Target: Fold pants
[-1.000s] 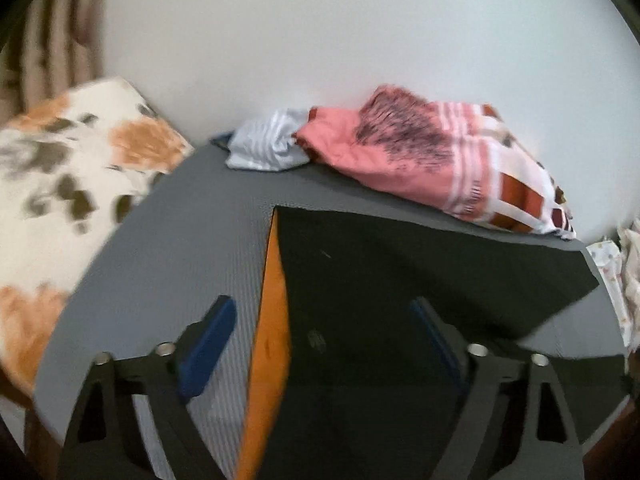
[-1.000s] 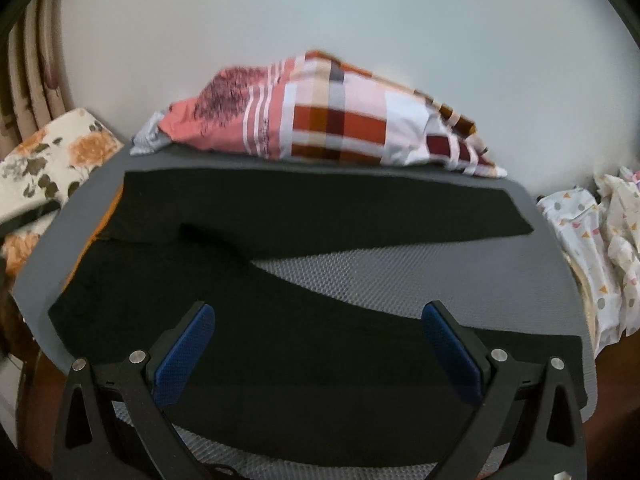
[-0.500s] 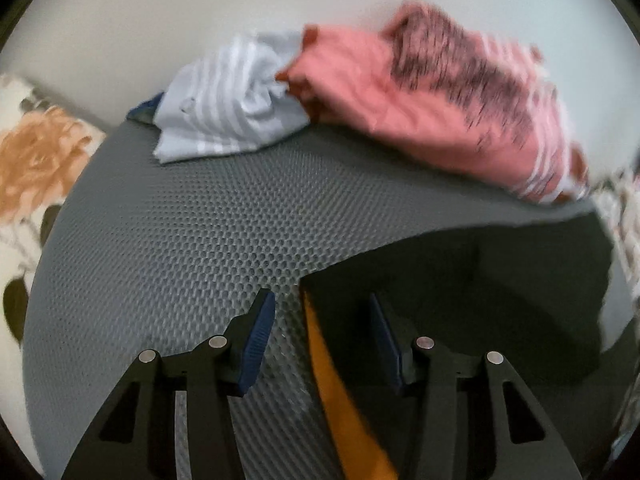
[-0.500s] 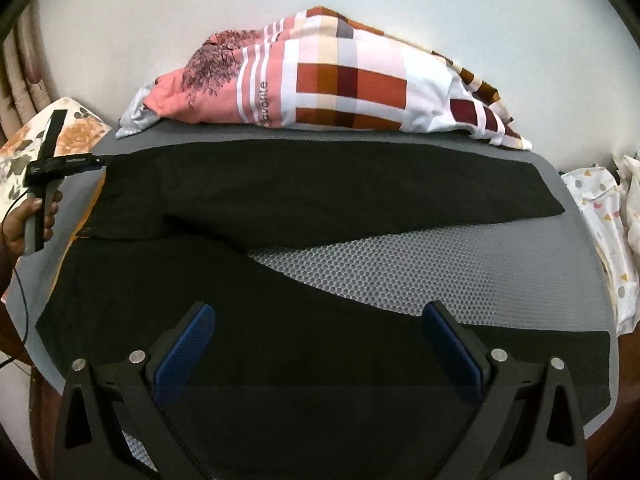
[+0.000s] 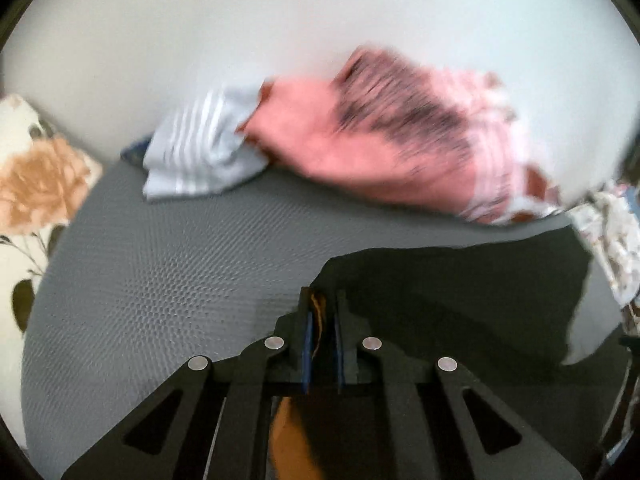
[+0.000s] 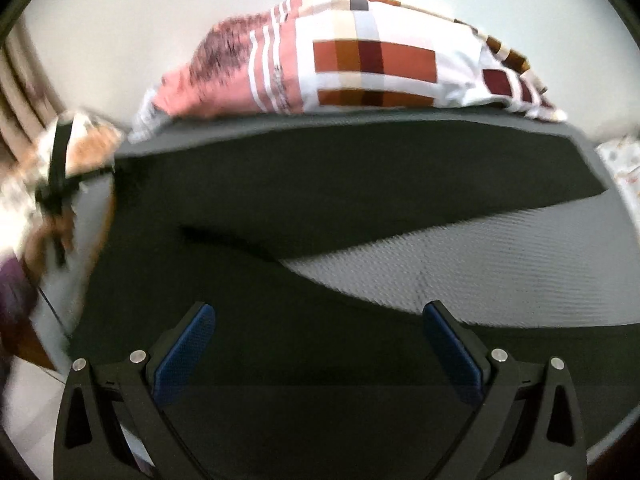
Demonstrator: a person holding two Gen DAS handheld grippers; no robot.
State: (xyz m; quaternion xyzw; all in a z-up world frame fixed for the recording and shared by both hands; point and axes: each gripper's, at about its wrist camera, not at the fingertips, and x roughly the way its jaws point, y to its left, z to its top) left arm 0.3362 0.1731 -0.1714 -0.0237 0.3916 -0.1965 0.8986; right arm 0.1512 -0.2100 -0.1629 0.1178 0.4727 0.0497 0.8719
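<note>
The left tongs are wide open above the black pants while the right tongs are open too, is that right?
Not quite. The left tongs are shut on the black pants, pinching the orange-lined edge, as the left wrist view shows. The right tongs are indeed open.

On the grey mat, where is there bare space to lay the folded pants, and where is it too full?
Two bare patches on the grey mat: one between the black pants, the striped cloth and the floral cushion; one a wedge between the legs. The back edge is crowded by the pink checked bundle.
</note>
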